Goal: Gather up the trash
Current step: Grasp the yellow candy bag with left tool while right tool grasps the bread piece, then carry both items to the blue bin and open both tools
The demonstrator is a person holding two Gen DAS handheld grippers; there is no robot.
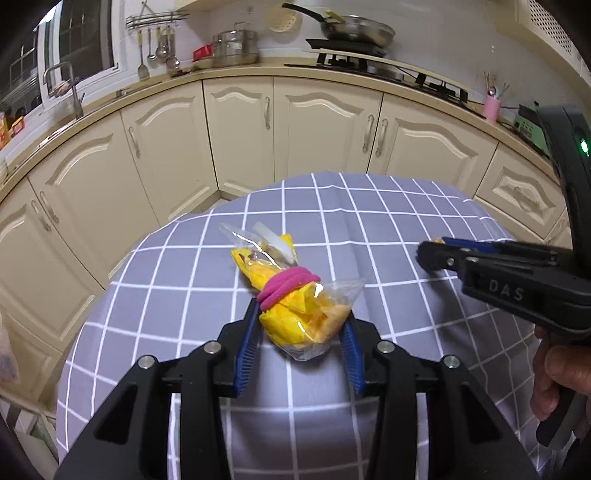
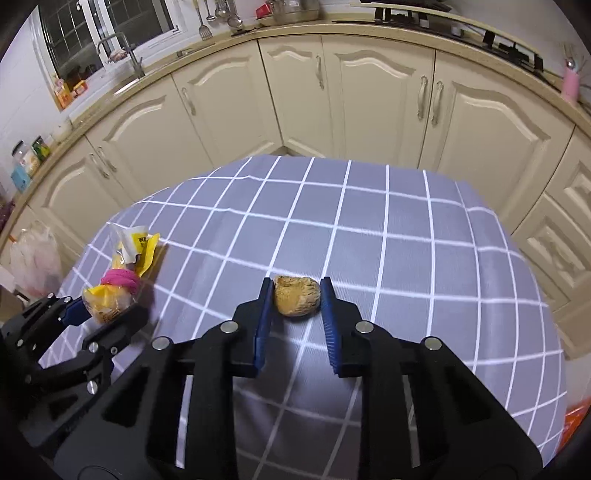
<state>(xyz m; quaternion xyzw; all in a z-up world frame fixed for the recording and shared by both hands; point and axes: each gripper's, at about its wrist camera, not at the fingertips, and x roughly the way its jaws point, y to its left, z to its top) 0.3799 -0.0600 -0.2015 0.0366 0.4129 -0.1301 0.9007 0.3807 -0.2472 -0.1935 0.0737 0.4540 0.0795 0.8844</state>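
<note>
A: The grey checked cloth [image 1: 369, 229] covers the counter, low in both frames, with cream cabinets [image 1: 240, 129] curving behind it. What sits nearest the left wrist camera?

B: The left gripper [image 1: 301, 325], at lower centre of its frame. Its blue pads [image 1: 247, 347] are closed partway and press both sides of the snack bag [image 1: 295, 302], a clear bag of yellow wrapping cinched with a pink band [image 1: 288, 286]. The bag's far end stretches toward mid-frame, over the cloth.

A: And the right one?

B: The right gripper [image 2: 295, 306] stands at lower centre of its own view, fairly narrow, its jaws flanking a brown crusty lump [image 2: 296, 301] on the cloth. The left pad touches it; whether the right pad does cannot be told.

A: Farther back?

B: A faucet [image 2: 125, 55] at upper left, hanging utensils [image 1: 159, 48] and a frying pan [image 1: 351, 29] along the top.
</note>
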